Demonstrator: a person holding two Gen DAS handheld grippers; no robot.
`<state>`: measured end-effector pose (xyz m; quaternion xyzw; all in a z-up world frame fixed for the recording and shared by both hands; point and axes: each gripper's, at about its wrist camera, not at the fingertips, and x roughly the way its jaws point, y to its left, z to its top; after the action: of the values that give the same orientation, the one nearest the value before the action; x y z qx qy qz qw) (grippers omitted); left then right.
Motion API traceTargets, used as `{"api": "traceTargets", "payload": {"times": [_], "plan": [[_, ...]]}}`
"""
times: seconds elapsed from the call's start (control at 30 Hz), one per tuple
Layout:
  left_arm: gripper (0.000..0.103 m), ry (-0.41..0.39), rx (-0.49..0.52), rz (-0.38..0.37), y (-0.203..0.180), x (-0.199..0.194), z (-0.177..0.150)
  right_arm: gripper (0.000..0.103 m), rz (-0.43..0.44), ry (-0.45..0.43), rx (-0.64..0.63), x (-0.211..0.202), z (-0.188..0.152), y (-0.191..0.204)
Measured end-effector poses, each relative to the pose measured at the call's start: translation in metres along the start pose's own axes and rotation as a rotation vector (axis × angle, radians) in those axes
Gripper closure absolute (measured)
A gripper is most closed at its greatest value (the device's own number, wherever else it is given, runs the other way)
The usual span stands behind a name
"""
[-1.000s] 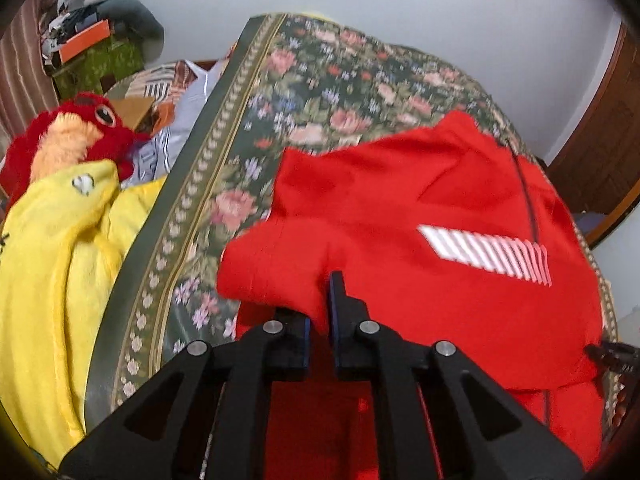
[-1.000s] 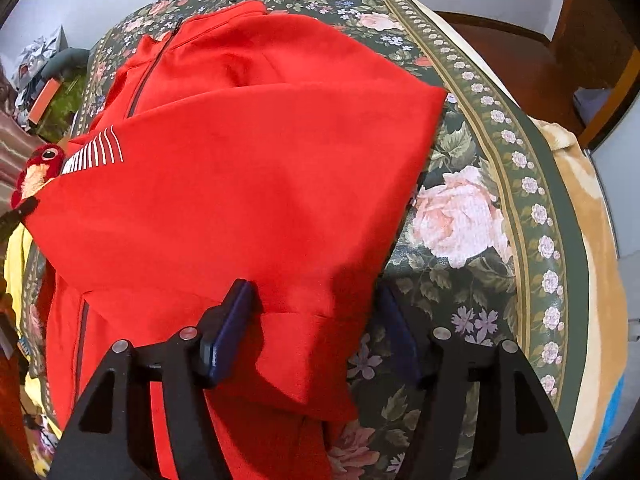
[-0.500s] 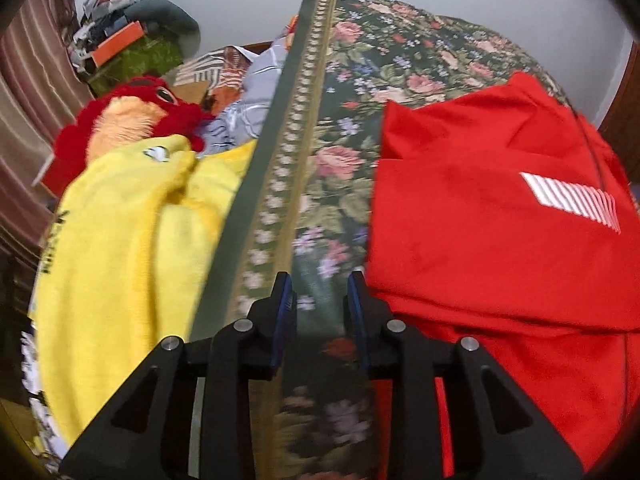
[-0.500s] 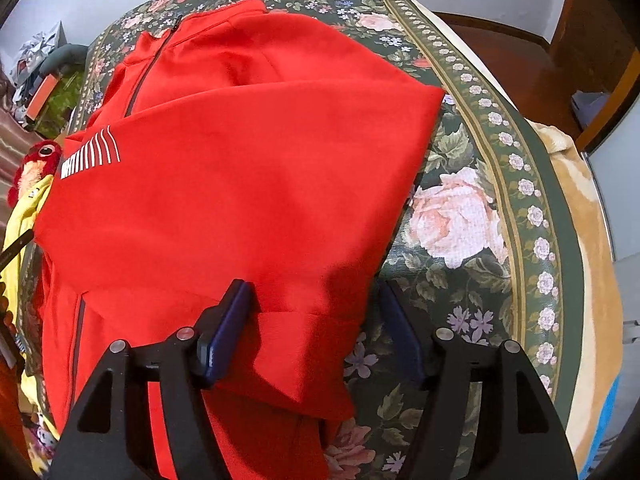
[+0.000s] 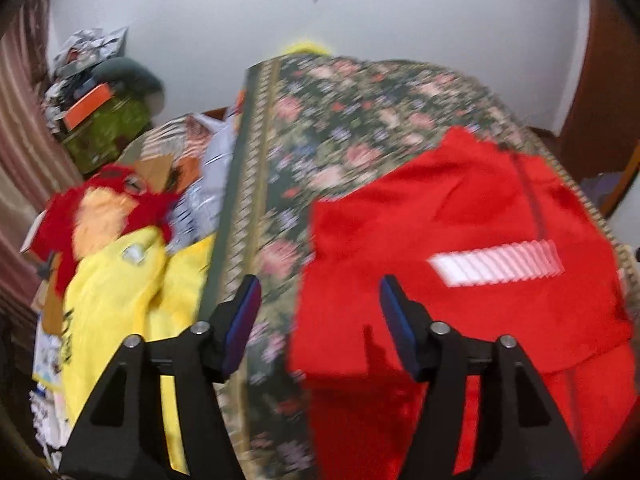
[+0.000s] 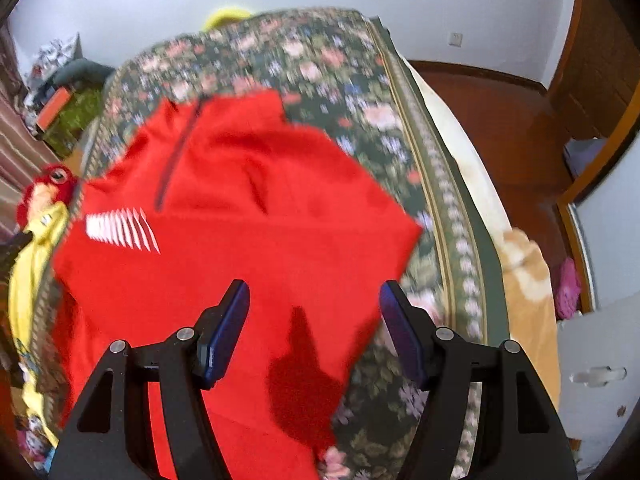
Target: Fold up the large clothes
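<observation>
We are working over a bed (image 6: 436,184) covered by a dark floral bedspread (image 5: 320,128) with a green patterned border. On it lies the red jacket (image 6: 248,240), the large garment we are folding. It lies roughly at the middle of the bedspread, with its dark zip (image 6: 172,168) running up toward the collar and a white striped logo (image 5: 496,262) on the folded-over upper layer. The sides look folded in, so the jacket reads as a rough rectangle with a lower layer showing near us. Both views are blurred, so fine creases cannot be made out.

Off the bed's left edge sits a yellow plush toy (image 5: 116,292) with a red plush head (image 5: 108,208) just behind it, clear of the jacket.

Our left tool (image 5: 316,320) hovers with its jaws wide apart, holding nothing, above the jacket's left edge where it meets the bedspread. Our right tool (image 6: 314,324) is likewise spread apart and empty, hanging over the jacket's near right portion.

We judge that we are between folds: the side folds seem done and nothing is gripped. The next move probably calls for lowering both tools to the near hem, pinching both layers at matching corners, and carrying them up toward the collar evenly so the logo panel does not slide.
</observation>
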<state>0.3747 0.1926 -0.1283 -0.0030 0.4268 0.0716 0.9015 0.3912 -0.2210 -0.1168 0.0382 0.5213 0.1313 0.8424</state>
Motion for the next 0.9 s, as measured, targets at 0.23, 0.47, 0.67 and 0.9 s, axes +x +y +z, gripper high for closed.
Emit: {"api": "traceTargets", "payload": {"times": [0.23, 0.47, 0.67, 0.9], "plan": [[0.039, 0.025, 0.049, -0.14, -0.069, 0.024, 0.037, 0.039, 0.105, -0.007, 0.054, 0.018, 0.038, 0.014], [0.039, 0.066, 0.106, -0.186, -0.118, 0.071, 0.061, 0.039, 0.142, 0.004, 0.083, 0.051, 0.073, 0.018], [0.039, 0.084, 0.076, -0.277, -0.135, 0.107, 0.09, 0.039, 0.161, 0.012, 0.05, 0.084, 0.108, 0.024], [0.039, 0.074, -0.054, -0.359, -0.126, 0.138, 0.132, 0.039, 0.209, 0.068, 0.09, 0.124, 0.134, 0.017]]}}
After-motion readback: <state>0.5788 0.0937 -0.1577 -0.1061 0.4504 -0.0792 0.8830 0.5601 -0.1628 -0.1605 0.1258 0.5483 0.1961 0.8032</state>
